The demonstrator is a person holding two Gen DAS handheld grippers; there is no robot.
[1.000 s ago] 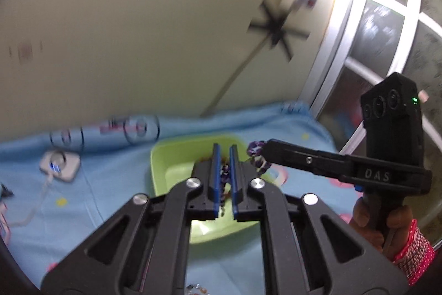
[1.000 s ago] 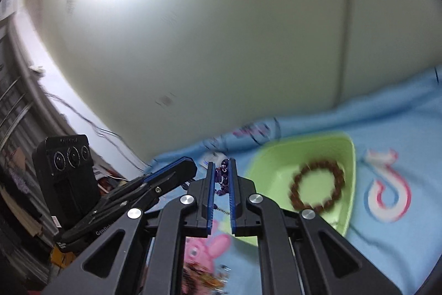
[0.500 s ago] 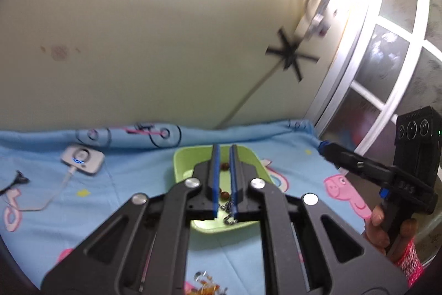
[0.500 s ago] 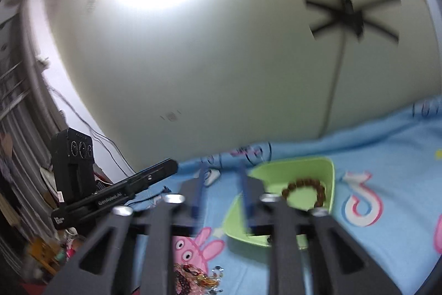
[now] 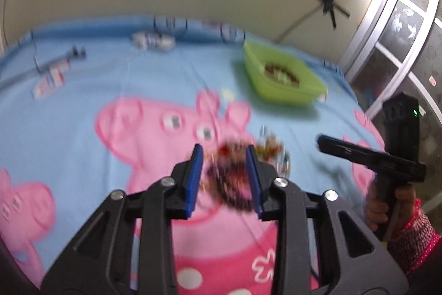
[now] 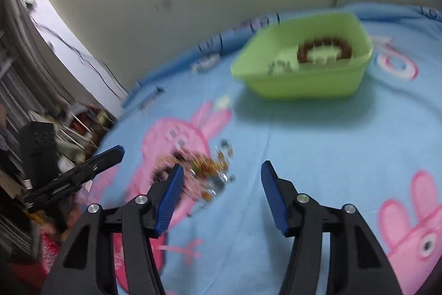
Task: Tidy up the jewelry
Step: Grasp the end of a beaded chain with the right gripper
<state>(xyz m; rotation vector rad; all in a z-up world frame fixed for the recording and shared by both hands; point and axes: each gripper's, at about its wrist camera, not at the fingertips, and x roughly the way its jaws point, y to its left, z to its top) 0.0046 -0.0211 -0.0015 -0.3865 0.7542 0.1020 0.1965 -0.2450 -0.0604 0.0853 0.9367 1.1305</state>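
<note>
Your left camera looks down on a blue cartoon-pig sheet (image 5: 143, 90) with your left gripper (image 5: 225, 176) held over a blurred jewelry pile (image 5: 243, 165); its fingers stand apart, and the dark beaded part of the pile shows between them, though you cannot tell whether they touch it. Only this view shows a white gadget (image 5: 153, 40) near the far edge and a window (image 5: 408, 29) at right, with your right gripper (image 5: 370, 159) seen side-on. Your right camera shows that right gripper (image 6: 221, 192) head-on, fingers wide apart with bare sheet (image 6: 317, 145) between them; the pile (image 6: 201, 170) lies just beyond its left finger. This view gives the clearer look into the green tray (image 6: 304, 85), well beyond the pile, holding a brown bead bracelet (image 6: 324, 49) and a small chain-like bit too smeared to identify. Your left gripper (image 6: 74, 173) enters from the left edge. Motion blur hides every piece's detail.
</note>
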